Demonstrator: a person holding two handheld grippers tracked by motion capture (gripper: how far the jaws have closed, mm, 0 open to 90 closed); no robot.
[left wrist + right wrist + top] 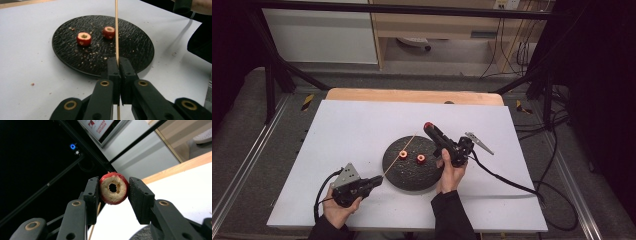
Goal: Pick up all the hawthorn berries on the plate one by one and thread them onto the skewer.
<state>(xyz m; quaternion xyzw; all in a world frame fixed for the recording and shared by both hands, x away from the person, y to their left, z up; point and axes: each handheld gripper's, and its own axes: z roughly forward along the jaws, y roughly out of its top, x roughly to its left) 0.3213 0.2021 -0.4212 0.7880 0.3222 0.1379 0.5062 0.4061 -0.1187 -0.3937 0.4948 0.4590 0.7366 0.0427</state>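
Note:
A black round plate (412, 178) (132, 45) lies mid-table with two cored red fruit rings (403, 154) (421, 159) (84, 38) (108, 32) on it. My left gripper (377, 180) (120, 62) is at the plate's near left edge. It is shut on a thin wooden skewer (399, 156) (116, 30) that slants up across the plate. My right gripper (428, 126) (113, 188), raised over the plate's far right edge, is shut on a third red fruit ring (113, 192). That ring's hole faces the camera. The skewer's far end (97, 213) passes just below this ring.
The table is covered by a white sheet (352, 135), with a wooden board edge (412, 95) at the back. Crumbs are scattered over the plate. A black cable (512, 182) trails right from my right gripper. Black frame bars (277, 65) stand around the table.

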